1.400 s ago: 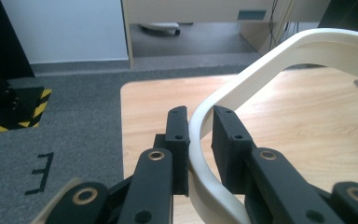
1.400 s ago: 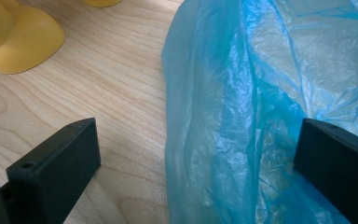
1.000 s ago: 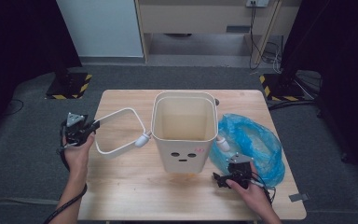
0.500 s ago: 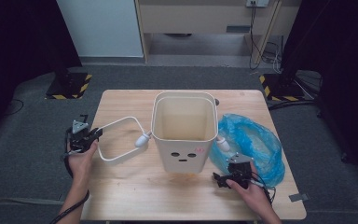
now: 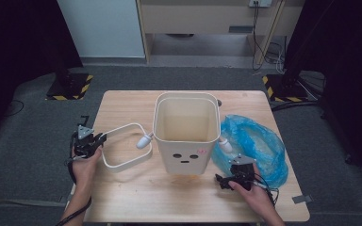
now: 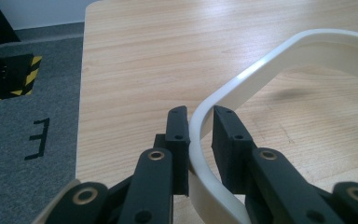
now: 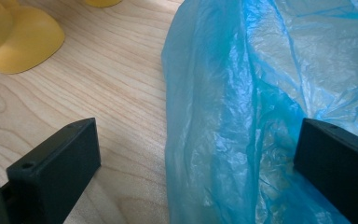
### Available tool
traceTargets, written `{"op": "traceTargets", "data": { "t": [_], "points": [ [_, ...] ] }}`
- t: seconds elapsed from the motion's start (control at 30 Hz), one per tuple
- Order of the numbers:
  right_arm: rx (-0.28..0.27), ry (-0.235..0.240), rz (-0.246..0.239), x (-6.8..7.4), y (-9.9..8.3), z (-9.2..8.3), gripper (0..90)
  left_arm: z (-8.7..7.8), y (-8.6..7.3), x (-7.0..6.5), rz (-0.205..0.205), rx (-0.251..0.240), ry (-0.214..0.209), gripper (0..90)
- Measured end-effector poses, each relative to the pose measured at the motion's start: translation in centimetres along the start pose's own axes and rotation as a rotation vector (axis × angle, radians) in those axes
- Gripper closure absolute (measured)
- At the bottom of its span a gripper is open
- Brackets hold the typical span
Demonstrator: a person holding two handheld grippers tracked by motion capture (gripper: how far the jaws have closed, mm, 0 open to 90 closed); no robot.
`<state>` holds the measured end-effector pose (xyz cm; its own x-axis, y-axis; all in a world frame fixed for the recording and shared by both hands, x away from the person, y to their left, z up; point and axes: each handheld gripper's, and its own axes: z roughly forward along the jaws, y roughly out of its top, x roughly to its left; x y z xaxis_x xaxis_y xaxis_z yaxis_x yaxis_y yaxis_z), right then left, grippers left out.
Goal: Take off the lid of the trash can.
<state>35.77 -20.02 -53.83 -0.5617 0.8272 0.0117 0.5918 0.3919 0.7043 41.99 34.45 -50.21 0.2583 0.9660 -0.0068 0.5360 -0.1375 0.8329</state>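
A cream bin (image 5: 185,141) with a dotted face stands upright in the middle of the wooden table (image 5: 136,202). Left of it lies a thin white loop frame (image 5: 122,126), its rounded end close to the bin's wall. My left gripper (image 5: 96,140) is shut on the loop's outer bend; in the left gripper view the white band (image 6: 270,58) passes between the two pads (image 6: 200,135), low over the tabletop. A crumpled blue plastic bag (image 5: 254,143) lies right of the bin. My right gripper (image 5: 238,175) stands open at the bag's near edge, with a fold of the bag (image 7: 223,121) between its wide jaws (image 7: 196,154).
A yellowish rounded piece (image 7: 21,39) lies on the wood beside the bag in the right gripper view. The table's left edge (image 6: 81,93) runs close beside my left gripper, with grey carpet (image 5: 28,188) below. Cabinets and cables stand beyond the far edge.
My left gripper has sunk toward the table with the white loop in it, laying the loop flatter. The right gripper and the bag have stayed put.
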Motion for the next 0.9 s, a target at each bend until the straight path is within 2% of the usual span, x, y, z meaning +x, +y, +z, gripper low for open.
{"op": "traceTargets", "data": {
  "t": [0.23,0.37,0.5,0.7,0.73,0.8,0.9],
  "points": [
    [0.0,0.0,-0.001,0.0,0.0,0.0,0.4,0.4,-0.6,-0.4,0.018,0.028,0.002,76.3],
    [0.0,0.0,0.0,0.0,0.0,0.0,0.4,0.6,-0.9,-0.9,0.063,0.05,0.007,76.2],
    [0.0,0.001,0.0,0.0,0.0,0.0,0.4,0.5,-1.0,-1.1,0.078,0.057,0.005,76.3],
    [0.0,0.001,-0.001,0.0,0.0,0.0,0.4,0.5,-1.5,-1.0,0.077,0.088,-0.015,77.0],
    [0.0,0.001,-0.002,0.0,0.0,0.0,0.4,0.5,-1.8,-0.9,0.078,0.108,-0.021,78.2],
    [-0.001,0.002,-0.001,0.0,0.0,0.0,0.4,0.4,-1.9,-0.7,0.064,0.118,-0.033,78.5],
    [0.0,0.003,-0.001,0.0,0.0,0.0,0.4,0.3,-1.9,-0.7,0.079,0.125,-0.028,78.5]
  ]
}}
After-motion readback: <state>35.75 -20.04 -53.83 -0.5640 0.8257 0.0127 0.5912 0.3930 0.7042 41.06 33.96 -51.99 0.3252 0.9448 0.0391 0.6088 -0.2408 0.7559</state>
